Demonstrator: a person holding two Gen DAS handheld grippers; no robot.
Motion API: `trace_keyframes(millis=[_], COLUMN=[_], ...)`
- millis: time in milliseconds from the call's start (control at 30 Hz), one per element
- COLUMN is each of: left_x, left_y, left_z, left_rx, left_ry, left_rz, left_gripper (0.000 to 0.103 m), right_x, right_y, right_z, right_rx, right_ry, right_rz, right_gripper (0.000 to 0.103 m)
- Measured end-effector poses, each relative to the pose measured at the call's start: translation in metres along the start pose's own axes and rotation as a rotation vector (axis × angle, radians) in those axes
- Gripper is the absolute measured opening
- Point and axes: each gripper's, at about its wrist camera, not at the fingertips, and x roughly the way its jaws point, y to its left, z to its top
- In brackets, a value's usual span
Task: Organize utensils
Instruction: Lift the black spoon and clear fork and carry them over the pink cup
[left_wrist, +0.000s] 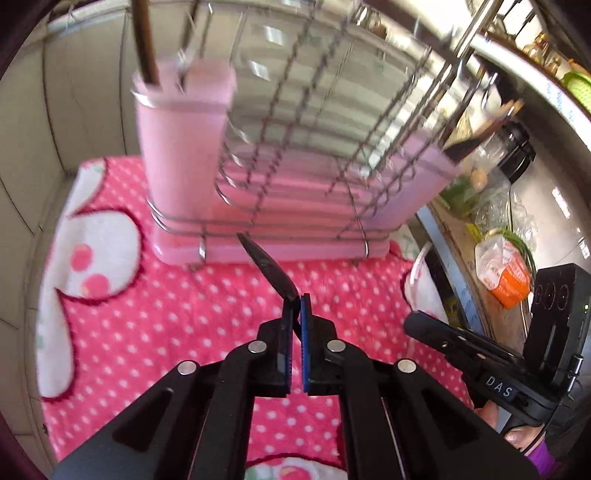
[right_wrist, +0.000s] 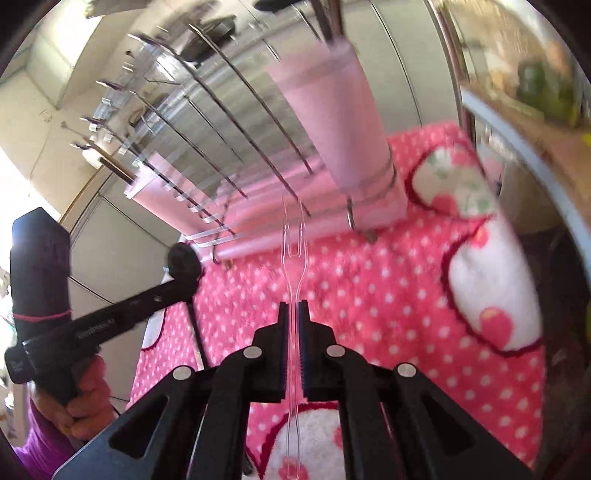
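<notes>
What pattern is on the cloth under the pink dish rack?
Pink cloth with white polka dots and large white flower shapes, clearest in the left wrist view.

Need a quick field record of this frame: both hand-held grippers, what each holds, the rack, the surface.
left hand-held gripper: shut on a dark pointed utensil, which sticks out ahead toward the rack
right hand-held gripper: shut on a clear plastic two-prong fork, prongs forward
rack: wire dish rack on a pink tray
holder: pink utensil holder at the rack's end, with handles standing in it
surface: pink polka-dot towel under the rack
image quality: motion blur on the rack in both views
</notes>
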Motion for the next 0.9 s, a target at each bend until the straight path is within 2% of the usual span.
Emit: trace_keyframes(millis=[200,467,633,767,900], left_x=[-0.063,-0.138,-0.152,-0.157,-0.152], left_y=[0.006,-0.005,-0.010,-0.014,-0.007], left_z=[0.028,0.063,0.088,0.100,0.114], left_rx=[0.030,0.097,0.099,0.126,0.145], left_ry=[-0.227,-0.525,-0.628,-0.701,-0.726], left_rz=[0.084,0.196,0.238,0.311,0.382], left_gripper=[0.003,0.003,0.003,0.003,0.003], right_x=[-0.046,-0.102,-0.119,-0.116,-0.103], right_y=[0.025,0.052,0.060,0.064,0.063], right_z=[0.021,0.069,0.100,0.119,0.133], right_rx=[-0.096,-0.201,-0.241,-0.275,-0.292], right_ry=[-0.173,-0.473,-0.629,-0.738,-0.790], right_rz=[-0.030,-0.074,-0.087,-0.089,-0.138], right_gripper=[0.005,0.005,0.005,0.005,0.005])
